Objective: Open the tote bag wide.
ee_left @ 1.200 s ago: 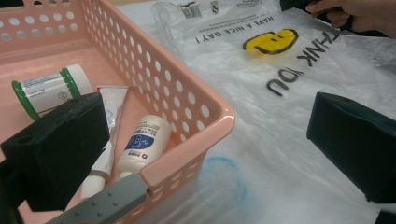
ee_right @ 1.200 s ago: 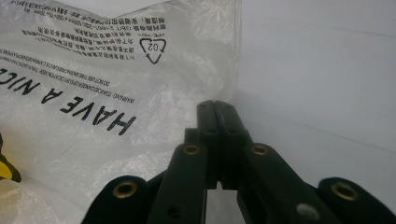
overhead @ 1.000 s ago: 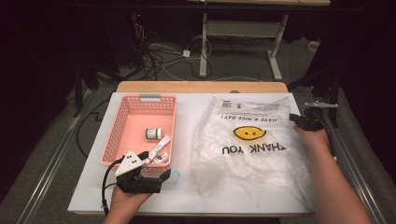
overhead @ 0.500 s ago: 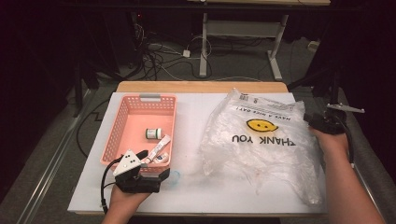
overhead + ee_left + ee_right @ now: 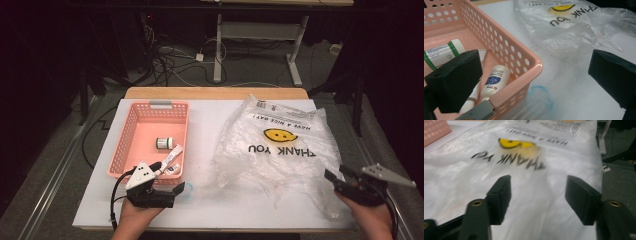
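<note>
1. On the white bench [image 5: 210,125] a clear plastic bag [image 5: 280,150] lies flat on the right half, with a yellow smiling face and the words "THANK YOU" printed on it; from the near side the print reads upside down.
2. The right claw [image 5: 334,179] is at the near right corner of the bench, just at the near right edge of the bag, held by the person's right hand [image 5: 367,217].
3. Its jaws have just been opening. They stand moderately apart, and in the right gripper view the right claw [image 5: 537,195] has nothing pinched between them; the bag [image 5: 524,152] lies beyond and under them, a little blurred.
4. The left claw [image 5: 175,189] is at the near left part of the bench, just at the near right corner of a pink basket [image 5: 131,135], held by the left hand [image 5: 135,217].
5. In the left gripper view the left claw [image 5: 534,75] is wide open and grips nothing; one jaw is over the inside of the basket [image 5: 506,47], the other is over the bare bench [image 5: 574,82].
6. Inside the basket there are a small white bottle with a green band [image 5: 164,143], a white tube [image 5: 172,155] and a small white bottle with a blue label [image 5: 495,81].
7. A faint blue ring mark [image 5: 540,98] is on the bench just beside the basket corner.
8. The bag and the basket are well apart, with bare bench between them.
</note>
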`<control>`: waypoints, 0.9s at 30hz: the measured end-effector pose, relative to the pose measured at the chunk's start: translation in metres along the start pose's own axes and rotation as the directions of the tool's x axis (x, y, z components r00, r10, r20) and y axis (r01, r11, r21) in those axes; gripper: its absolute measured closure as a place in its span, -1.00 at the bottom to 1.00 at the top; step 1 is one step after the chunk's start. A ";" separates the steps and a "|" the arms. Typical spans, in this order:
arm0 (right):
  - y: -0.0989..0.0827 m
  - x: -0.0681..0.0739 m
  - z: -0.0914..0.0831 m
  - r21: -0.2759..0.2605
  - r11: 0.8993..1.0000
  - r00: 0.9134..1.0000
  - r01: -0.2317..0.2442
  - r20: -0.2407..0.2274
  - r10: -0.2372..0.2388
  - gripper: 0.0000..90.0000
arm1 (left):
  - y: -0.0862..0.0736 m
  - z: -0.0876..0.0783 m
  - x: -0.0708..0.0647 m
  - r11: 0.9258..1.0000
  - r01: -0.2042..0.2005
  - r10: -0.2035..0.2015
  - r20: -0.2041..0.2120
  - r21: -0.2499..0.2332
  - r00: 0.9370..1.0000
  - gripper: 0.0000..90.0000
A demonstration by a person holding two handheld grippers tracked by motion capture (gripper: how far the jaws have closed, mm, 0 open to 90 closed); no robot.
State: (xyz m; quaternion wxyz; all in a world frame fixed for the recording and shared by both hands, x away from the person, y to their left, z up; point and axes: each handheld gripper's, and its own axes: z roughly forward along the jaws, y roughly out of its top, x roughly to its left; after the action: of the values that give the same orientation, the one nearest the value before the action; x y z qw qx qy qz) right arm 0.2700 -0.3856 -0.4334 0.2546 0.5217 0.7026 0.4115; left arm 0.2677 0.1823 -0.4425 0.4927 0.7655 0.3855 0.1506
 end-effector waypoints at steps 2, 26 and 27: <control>-0.013 0.009 -0.016 0.003 1.000 1.000 -0.017 -0.002 0.017 -0.30 | 0.000 0.000 -0.001 1.000 -0.006 0.006 0.003 0.002 1.000 -1.00; -0.024 0.104 0.025 0.113 0.979 0.977 0.172 -0.151 -0.154 1.00 | 0.004 -0.002 -0.001 1.000 -0.008 0.008 0.010 -0.022 1.000 -1.00; -0.022 0.109 0.028 0.107 0.978 0.975 0.178 -0.157 -0.160 1.00 | 0.004 -0.002 -0.001 1.000 -0.008 0.008 0.008 -0.023 1.000 -1.00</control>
State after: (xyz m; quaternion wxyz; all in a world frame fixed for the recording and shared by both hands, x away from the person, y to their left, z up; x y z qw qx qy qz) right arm 0.2454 -0.2769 -0.4594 0.2043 0.4425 0.7850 0.3824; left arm 0.2675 0.1822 -0.4379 0.5025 0.7618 0.3787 0.1539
